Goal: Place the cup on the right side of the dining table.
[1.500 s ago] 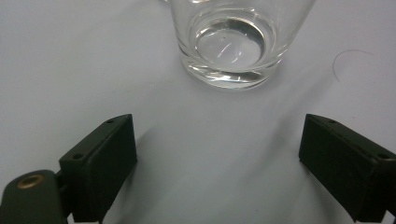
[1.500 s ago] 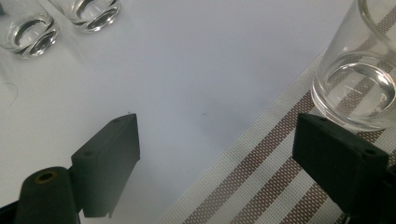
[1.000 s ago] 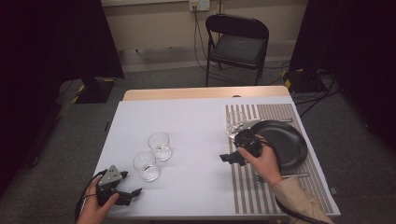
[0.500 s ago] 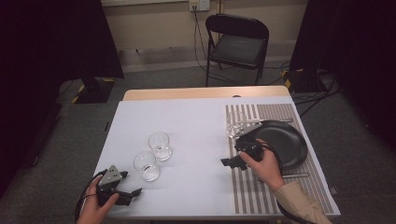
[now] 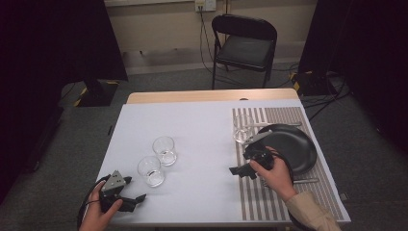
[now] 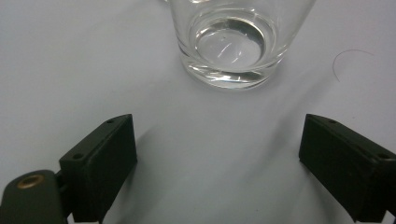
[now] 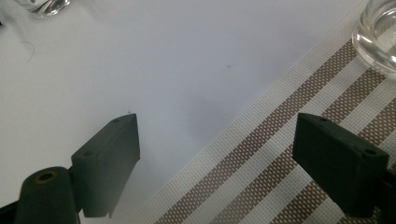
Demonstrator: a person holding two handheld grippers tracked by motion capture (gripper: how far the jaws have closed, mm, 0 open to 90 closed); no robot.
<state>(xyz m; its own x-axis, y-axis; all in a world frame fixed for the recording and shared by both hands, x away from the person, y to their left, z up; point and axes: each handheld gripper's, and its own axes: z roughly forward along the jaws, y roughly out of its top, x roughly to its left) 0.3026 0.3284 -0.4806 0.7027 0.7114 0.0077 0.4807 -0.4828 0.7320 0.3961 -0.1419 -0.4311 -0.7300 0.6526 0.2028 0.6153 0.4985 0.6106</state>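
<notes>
Two empty clear glasses stand side by side on the white table, one (image 5: 164, 150) farther and one (image 5: 151, 170) nearer. My left gripper (image 5: 136, 198) rests open at the front left, pointing at the nearer glass (image 6: 229, 46), which sits a short way beyond its jaws. A third glass (image 5: 243, 127) stands on the striped placemat (image 5: 269, 202) by a black plate (image 5: 293, 147). My right gripper (image 5: 236, 170) hovers open over the placemat's left edge (image 7: 261, 154), nothing between its jaws; the third glass (image 7: 378, 32) lies ahead to its right.
A silver utensil (image 5: 304, 181) lies on the placemat in front of the plate and another (image 5: 284, 124) behind it. A folding chair (image 5: 245, 45) stands beyond the table's far edge. Bare white surface (image 5: 202, 125) spans the table's middle.
My right gripper has drawn back from the plate and third glass toward the table's near edge, slightly leftward. The left gripper and the glasses have stayed put.
</notes>
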